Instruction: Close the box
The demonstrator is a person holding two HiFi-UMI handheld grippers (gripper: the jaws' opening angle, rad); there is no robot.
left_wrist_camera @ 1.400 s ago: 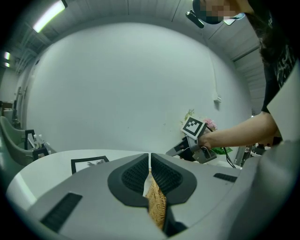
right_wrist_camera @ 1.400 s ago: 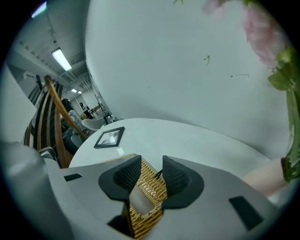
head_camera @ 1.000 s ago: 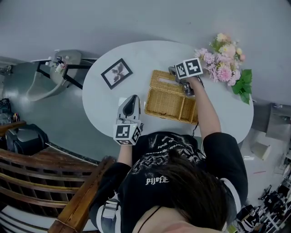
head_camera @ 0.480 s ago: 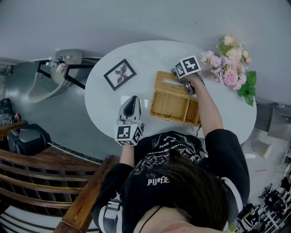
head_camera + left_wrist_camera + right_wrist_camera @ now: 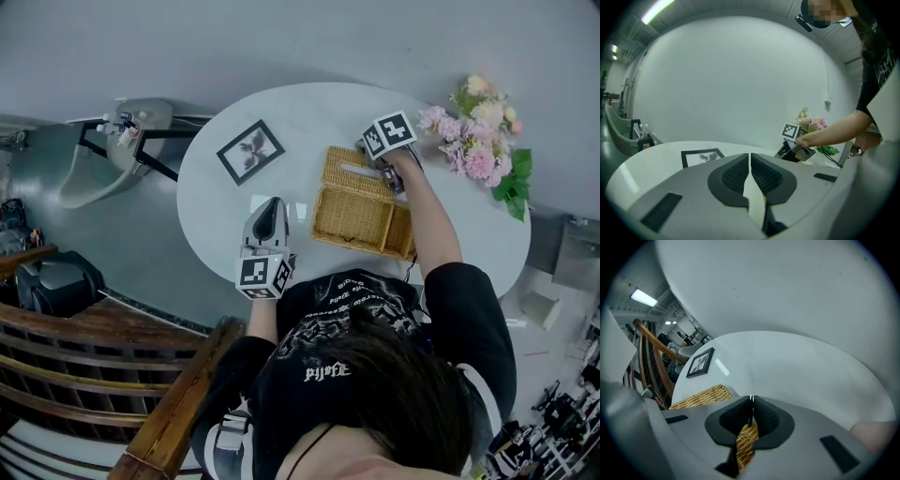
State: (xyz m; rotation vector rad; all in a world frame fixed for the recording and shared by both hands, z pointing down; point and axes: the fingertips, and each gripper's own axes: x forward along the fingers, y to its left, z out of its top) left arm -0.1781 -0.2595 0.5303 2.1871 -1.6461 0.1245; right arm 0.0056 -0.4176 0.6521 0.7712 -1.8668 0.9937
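The wicker box (image 5: 361, 202) lies on the white oval table (image 5: 309, 112), its lid down flat and a white slot near its far edge. My right gripper (image 5: 373, 161) points steeply down over that far edge. Its jaws have just been closing and now meet at the tips (image 5: 751, 399). Nothing is clamped between them; only wicker (image 5: 701, 397) shows below and through the gap behind the tips. My left gripper (image 5: 269, 202) hovers left of the box, apart from it. It is shut (image 5: 750, 154) and empty, and from there the right gripper (image 5: 799, 150) shows across the table.
A black-framed picture (image 5: 250, 150) lies at the table's far left, also seen as the framed picture (image 5: 701, 157). Pink flowers (image 5: 478, 131) stand at the far right. A small white card (image 5: 298, 212) lies between my left gripper and the box. A wooden chair (image 5: 141, 375) stands behind me.
The right jaws, earlier open around the wicker lid, have closed, and that gripper has sunk a little. The left gripper view, which earlier showed wicker under the jaws, now shows mostly white table.
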